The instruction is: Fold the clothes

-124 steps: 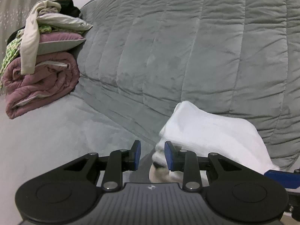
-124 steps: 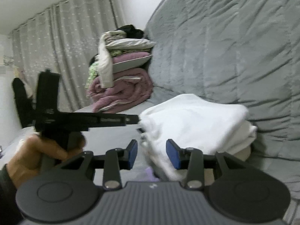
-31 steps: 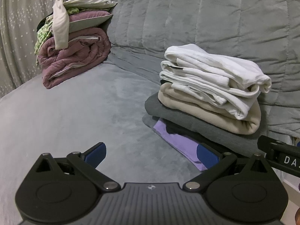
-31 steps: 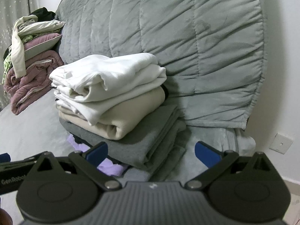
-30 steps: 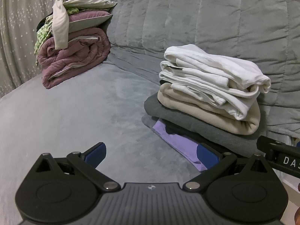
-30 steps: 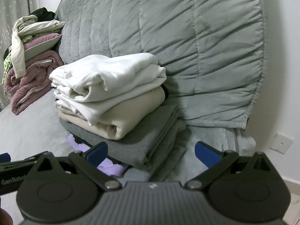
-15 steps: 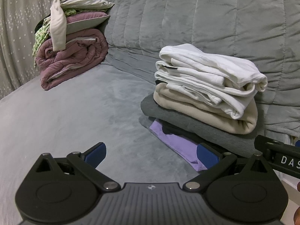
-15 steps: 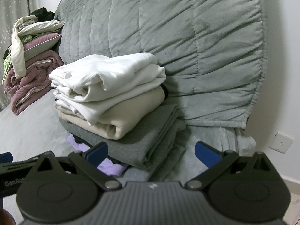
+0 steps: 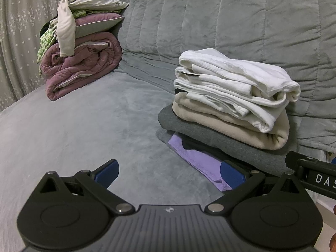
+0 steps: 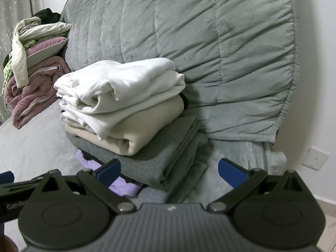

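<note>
- The left hand-held gripper point(image 9: 169, 173), black with blue pads, is hovering above the grey plush sofa seat point(image 9: 79, 126) with its jaws spread wide and nothing between them.
- The right hand-held gripper point(image 10: 169, 172), of the same make, is likewise standing wide apart and gripping nothing, pointing at the near end of the clothes stack.
- The stack of folded clothes is sitting on the seat, its back edge close against the quilted grey backrest point(image 10: 189, 42).
- A folded white fleece garment point(image 9: 235, 84) is lying on top of the stack, its rolled edges facing the left camera.
- A folded beige fleece garment point(image 9: 231, 126) is lying directly beneath the white one, touching it.
- A folded dark grey garment point(image 10: 159, 159) is lying under the beige one and sticking out past it on the near side.
- A lilac garment point(image 9: 199, 159) is lying at the bottom, one corner poking out onto the seat towards the left gripper's right pad.
- A rolled mauve quilt point(image 9: 84, 63) is resting at the far end of the seat, well apart from the stack, with a mauve-and-grey pillow point(image 9: 94, 23) and loose cream, green and black clothes piled on it.
- A grey curtain with small white stars point(image 9: 21, 31) is hanging behind that pile.
- A white wall socket point(image 10: 315, 158) is showing on the wall to the right of the sofa.
</note>
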`<state>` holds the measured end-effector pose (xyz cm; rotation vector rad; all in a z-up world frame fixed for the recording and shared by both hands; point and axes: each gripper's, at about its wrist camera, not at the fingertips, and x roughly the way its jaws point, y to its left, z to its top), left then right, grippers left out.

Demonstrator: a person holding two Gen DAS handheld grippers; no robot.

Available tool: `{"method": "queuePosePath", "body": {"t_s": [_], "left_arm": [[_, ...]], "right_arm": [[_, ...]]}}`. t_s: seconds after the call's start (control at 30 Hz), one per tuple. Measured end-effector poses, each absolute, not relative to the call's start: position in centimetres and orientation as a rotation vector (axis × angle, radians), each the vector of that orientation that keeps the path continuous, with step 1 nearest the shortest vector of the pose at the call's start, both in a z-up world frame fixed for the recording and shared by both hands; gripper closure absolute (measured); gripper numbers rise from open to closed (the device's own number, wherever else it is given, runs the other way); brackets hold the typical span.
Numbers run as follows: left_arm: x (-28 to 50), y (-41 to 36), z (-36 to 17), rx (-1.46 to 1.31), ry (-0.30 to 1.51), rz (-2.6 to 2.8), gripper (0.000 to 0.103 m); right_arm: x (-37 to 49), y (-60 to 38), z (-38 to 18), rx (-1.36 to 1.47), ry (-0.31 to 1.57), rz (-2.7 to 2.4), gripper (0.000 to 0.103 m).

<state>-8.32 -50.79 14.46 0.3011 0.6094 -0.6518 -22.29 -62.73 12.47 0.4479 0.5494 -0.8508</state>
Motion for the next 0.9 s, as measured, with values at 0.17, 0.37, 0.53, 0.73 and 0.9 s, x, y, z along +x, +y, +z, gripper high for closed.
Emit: {"method": "queuePosePath", "body": {"t_s": [0.17, 0.37, 0.53, 0.73, 0.9], "left_arm": [[-8.34, -50.84, 14.5, 0.304, 0.607, -0.652, 0.0], [-8.39, -50.92, 14.46, 0.305, 0.605, -0.651, 0.0], [-8.36, -50.95, 14.54, 0.307, 0.61, -0.65, 0.0], [-8.37, -50.98, 14.56, 0.308, 0.611, -0.649, 0.0], [-8.36, -50.96, 14.54, 0.308, 0.612, -0.648, 0.0]], "right_arm": [[-22.28, -62.84, 12.45, 0.45, 0.548, -0.851, 0.0], [-22.25, -62.96, 12.44, 0.452, 0.548, -0.851, 0.0], [-22.24, -63.01, 12.43, 0.452, 0.549, -0.851, 0.0], [-22.28, -63.05, 12.42, 0.454, 0.548, -0.852, 0.0], [-22.27, -63.08, 12.41, 0.456, 0.547, -0.852, 0.0]]}}
